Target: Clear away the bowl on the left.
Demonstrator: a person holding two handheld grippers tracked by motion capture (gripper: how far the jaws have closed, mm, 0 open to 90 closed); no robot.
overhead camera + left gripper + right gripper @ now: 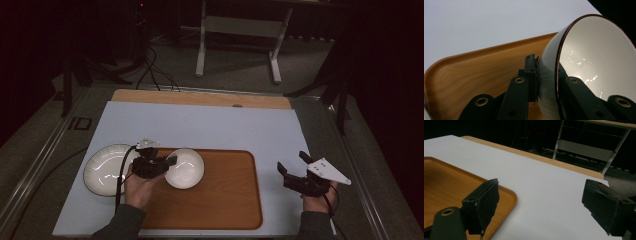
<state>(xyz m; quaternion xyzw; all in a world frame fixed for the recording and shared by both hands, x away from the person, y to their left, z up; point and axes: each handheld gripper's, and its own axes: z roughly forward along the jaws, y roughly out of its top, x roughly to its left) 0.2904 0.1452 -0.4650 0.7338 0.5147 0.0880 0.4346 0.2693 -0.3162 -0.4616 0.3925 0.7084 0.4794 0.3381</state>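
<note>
The left gripper (167, 163) is clamped on the near-left rim of a white bowl (186, 168), one black jaw against its dark outer wall and the other inside against the white glaze, as the left gripper view shows. From above, the person's left hand (140, 186) and the gripper body cover that part of the rim, so the grip itself is hard to make out there. The bowl sits at the far-left corner of a wooden tray (225, 195) that lies along the near edge of the bench (200, 125); whether the bowl rests on the tray or is lifted off it cannot be told. Just left of the tray, a white plate (102, 169) lies on the bench near its left edge, its right side hidden behind the gripper and cable. The right gripper (291, 166) hangs over the bench near its right edge, beside the tray, jaws spread wide with nothing between them. The room beyond the bench is dark and mostly unreadable.
</note>
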